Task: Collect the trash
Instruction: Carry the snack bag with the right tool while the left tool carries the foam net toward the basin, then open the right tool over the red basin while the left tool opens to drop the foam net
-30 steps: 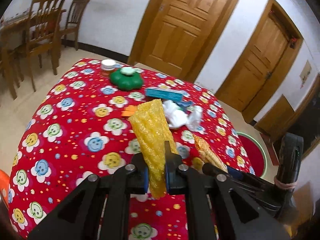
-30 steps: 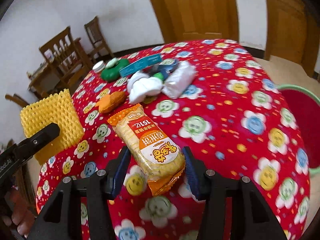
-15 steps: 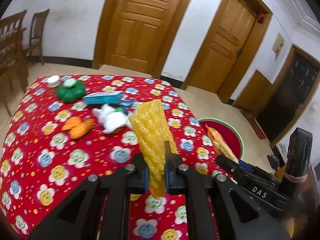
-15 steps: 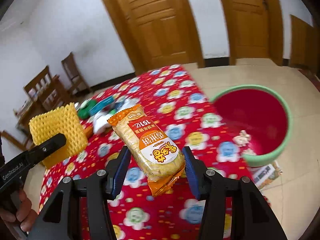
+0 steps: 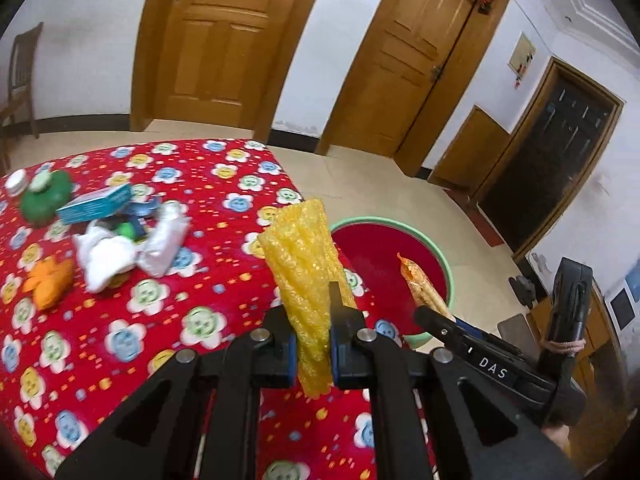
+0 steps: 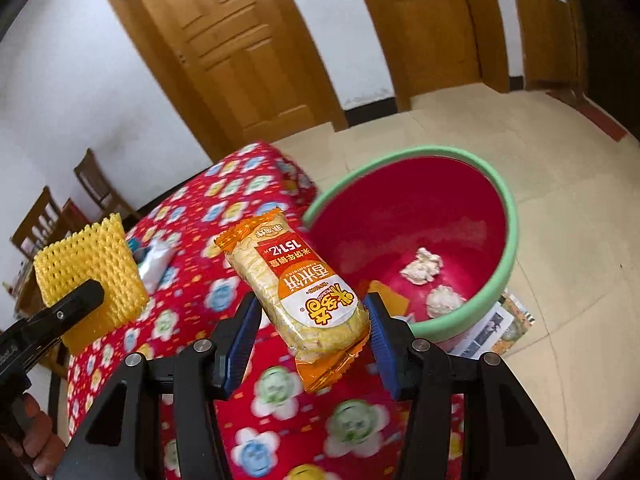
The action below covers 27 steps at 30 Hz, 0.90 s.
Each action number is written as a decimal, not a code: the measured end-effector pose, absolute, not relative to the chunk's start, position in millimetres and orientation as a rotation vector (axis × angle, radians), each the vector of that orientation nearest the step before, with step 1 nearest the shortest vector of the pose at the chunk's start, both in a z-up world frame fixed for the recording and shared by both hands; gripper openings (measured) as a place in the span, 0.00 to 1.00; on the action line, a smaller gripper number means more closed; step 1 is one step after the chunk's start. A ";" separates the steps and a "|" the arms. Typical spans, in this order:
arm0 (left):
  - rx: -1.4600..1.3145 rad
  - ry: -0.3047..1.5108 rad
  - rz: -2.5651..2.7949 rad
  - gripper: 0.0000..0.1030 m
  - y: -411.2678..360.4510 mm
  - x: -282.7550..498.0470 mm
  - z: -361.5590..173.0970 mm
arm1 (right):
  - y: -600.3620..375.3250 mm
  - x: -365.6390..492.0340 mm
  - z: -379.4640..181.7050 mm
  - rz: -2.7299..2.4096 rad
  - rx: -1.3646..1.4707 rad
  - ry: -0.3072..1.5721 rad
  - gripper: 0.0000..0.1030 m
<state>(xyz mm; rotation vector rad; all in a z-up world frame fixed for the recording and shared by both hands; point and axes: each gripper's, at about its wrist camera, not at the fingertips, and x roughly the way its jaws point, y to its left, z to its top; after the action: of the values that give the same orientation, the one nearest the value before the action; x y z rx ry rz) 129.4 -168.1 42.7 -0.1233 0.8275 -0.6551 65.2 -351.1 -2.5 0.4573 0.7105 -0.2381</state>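
Observation:
My left gripper (image 5: 314, 354) is shut on a yellow foam fruit net (image 5: 306, 276), held above the table's right edge; the net also shows in the right wrist view (image 6: 88, 268). My right gripper (image 6: 310, 340) is shut on an orange rice-cracker packet (image 6: 298, 284), held near the rim of a red basin with a green rim (image 6: 508, 240) on the floor. The basin (image 5: 442, 268) holds two crumpled white paper balls (image 6: 422, 270) and an orange scrap. The packet's end (image 5: 418, 280) shows in the left wrist view.
The red flowered tablecloth (image 5: 120, 320) carries a white tissue wad (image 5: 104, 254), a silver wrapper (image 5: 166, 240), a teal box (image 5: 96, 204), a green lidded jar (image 5: 46, 196) and orange peel (image 5: 50, 278). Papers (image 6: 492, 328) lie beside the basin. Wooden doors stand behind.
Both grippers have swung right from over the table toward the basin, each still holding its item. The basin now fills much of the right wrist view.

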 end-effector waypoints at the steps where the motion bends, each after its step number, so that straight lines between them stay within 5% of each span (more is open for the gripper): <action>1: -0.120 0.831 -0.659 0.10 -173.1 131.7 40.8 | -357.4 65.5 -4.7 -0.246 0.465 0.713 0.53; 21: -0.012 0.890 -0.739 0.10 -279.6 169.4 14.3 | -431.0 73.4 -42.9 -0.322 0.569 0.737 0.55; 27: 0.022 0.895 -0.741 0.13 -305.9 178.5 9.8 | -436.6 66.0 -41.0 -0.312 0.582 0.702 0.63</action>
<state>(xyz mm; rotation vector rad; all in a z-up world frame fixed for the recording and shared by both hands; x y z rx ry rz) 178.5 -305.9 9.8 0.0219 0.8954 -0.7411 66.0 -436.6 -41.0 0.5824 0.7024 -0.3117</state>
